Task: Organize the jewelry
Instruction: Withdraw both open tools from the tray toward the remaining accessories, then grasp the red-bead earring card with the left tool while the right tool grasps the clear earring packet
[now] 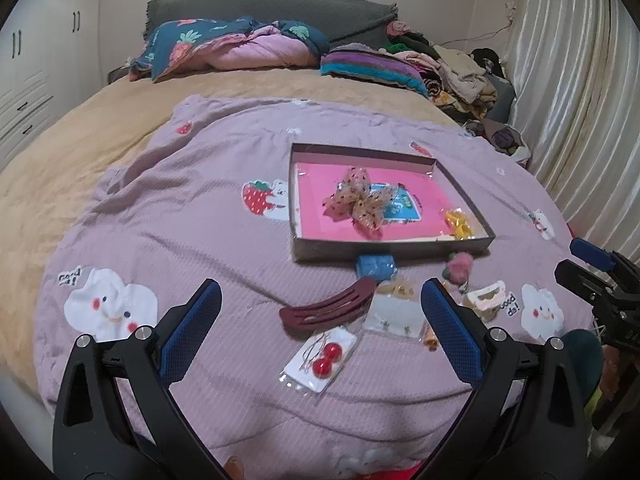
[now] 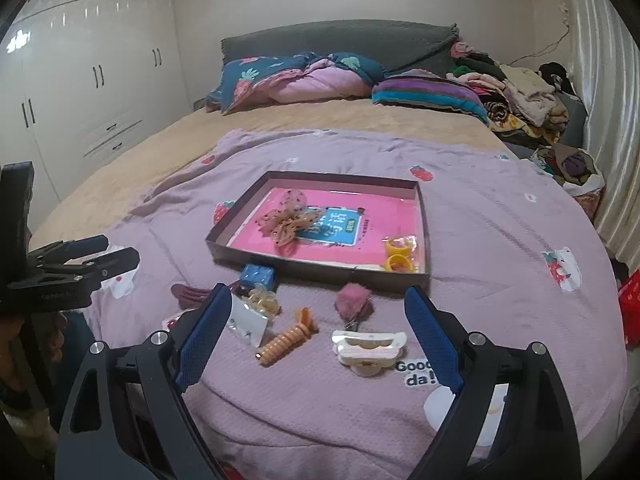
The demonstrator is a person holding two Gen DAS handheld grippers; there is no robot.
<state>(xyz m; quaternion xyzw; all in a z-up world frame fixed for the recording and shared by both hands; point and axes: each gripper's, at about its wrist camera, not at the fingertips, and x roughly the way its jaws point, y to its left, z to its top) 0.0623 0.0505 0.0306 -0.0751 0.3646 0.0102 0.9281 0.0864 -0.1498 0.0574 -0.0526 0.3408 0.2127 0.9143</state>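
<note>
barely started: a mesh bow [image 1: 357,200] and yellow rings [image 2: 397,255] lie in the tray [image 1: 390,247]; clips and earring cards [image 1: 322,360] remain scattered on the bed just before it. both tools, left tool [image 1: 320,320] and right tool [image 2: 316,328], gape wide, empty.

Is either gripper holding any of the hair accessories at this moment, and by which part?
Nothing is held: left gripper and right gripper both stand open above the purple blanket.

white wardrobe [image 2: 80,92], pleated curtain [image 1: 568,120], piled clothes [image 2: 524,100], striped pillow [image 1: 368,66]
</note>
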